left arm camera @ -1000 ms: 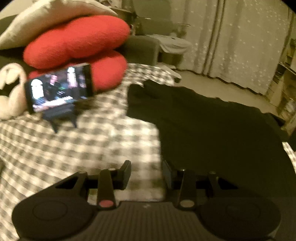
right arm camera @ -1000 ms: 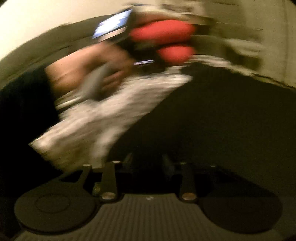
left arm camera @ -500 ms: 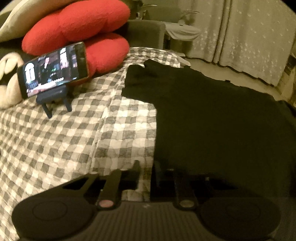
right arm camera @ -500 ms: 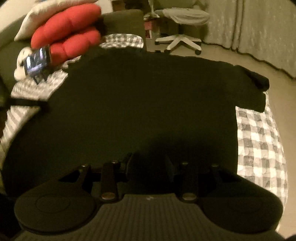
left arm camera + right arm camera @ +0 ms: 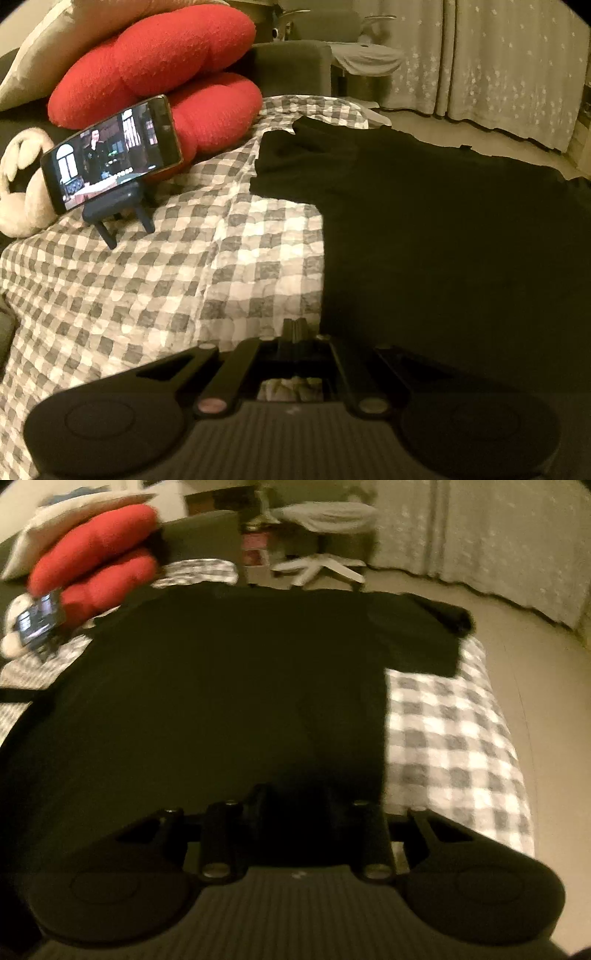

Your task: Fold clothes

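Since a second ago your left gripper [image 5: 295,328] has brought its jaws fully together at the near left edge of the black shirt [image 5: 443,240], where the dark cloth meets the checked bedspread [image 5: 184,288]; whether the hem is actually pinched between the pads you cannot tell, as black lies against black there. Your right hand has swung across from the blurred left side and now looks down over the shirt's near right part.

Your shirt lies spread flat on the bedspread, one short sleeve [image 5: 295,155] reaching toward the red cushion [image 5: 159,66], the other sleeve [image 5: 436,627] near the bed's right edge. Your right gripper [image 5: 295,805] has its jaws still a little apart and closing, with dark shirt cloth beneath and between them; the picture is too blurred to show the pads pressing.

A phone [image 5: 110,155] on a small stand sits on the bedspread just beside the cushion, well left of the shirt. Bare checked cover lies open to the left of the shirt and in a strip on its right, beyond which the floor [image 5: 517,635] begins.
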### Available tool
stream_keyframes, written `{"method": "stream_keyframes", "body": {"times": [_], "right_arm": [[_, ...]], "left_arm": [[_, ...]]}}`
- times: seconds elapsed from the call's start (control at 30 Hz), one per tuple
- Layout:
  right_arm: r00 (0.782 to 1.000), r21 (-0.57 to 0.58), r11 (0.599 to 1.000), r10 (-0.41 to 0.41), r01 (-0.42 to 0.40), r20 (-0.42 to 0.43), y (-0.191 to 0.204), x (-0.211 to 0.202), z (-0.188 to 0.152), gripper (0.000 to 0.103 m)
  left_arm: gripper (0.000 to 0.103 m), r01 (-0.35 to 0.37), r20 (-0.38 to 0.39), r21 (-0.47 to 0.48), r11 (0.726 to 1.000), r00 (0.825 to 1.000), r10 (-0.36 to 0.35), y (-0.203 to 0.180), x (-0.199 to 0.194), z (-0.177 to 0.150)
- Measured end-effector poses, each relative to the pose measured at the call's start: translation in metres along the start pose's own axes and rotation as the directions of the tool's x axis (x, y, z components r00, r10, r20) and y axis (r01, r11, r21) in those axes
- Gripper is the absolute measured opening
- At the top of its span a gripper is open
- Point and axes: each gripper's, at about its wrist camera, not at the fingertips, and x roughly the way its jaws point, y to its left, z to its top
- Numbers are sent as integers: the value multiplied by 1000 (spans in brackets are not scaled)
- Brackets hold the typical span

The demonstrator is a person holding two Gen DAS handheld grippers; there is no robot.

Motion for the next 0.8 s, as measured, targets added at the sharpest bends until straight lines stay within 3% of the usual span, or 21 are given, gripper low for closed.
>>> {"method": "stream_keyframes", "body": {"times": [0.3,0.5,0.8], "right_arm": [[995,94,991,-96,98,-29,3,-7,8,31],[994,104,989,-105,102,24,16,-10,21,32],[993,92,989,-119,118,0,24,16,30,34]], "left_arm": [[0,-16,14,3,1000,1000,16,0,-7,0],[0,-38,31,6,999,999,38,0,-13,0],[0,-52,22,25,998,998,51,-2,-9,-2]]}}
